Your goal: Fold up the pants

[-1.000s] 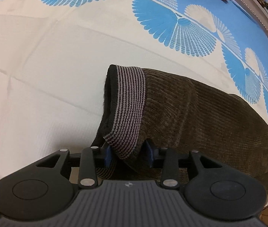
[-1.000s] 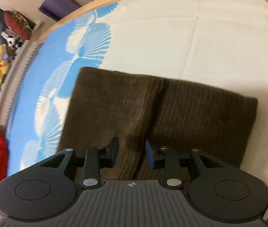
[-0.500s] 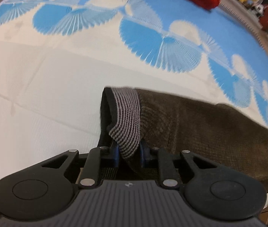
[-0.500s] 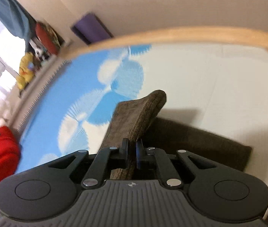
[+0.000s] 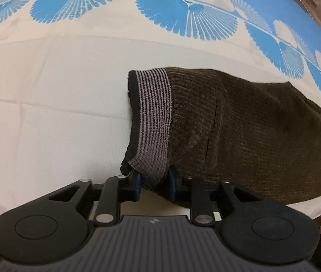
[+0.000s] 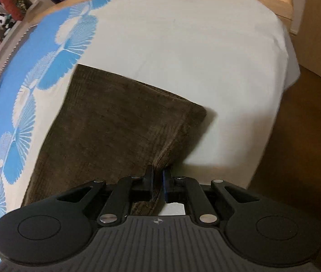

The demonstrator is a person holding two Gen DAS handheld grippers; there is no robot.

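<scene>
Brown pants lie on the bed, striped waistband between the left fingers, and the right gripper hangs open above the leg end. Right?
Not quite. In the right wrist view the right gripper is shut on the pants, pinching a fold at the leg end. The rest stands.

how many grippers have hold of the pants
1. The right gripper is pinched shut on a raised fold of the pants. The left gripper straddles the striped waistband, jaws opening, not clamping it.
</scene>
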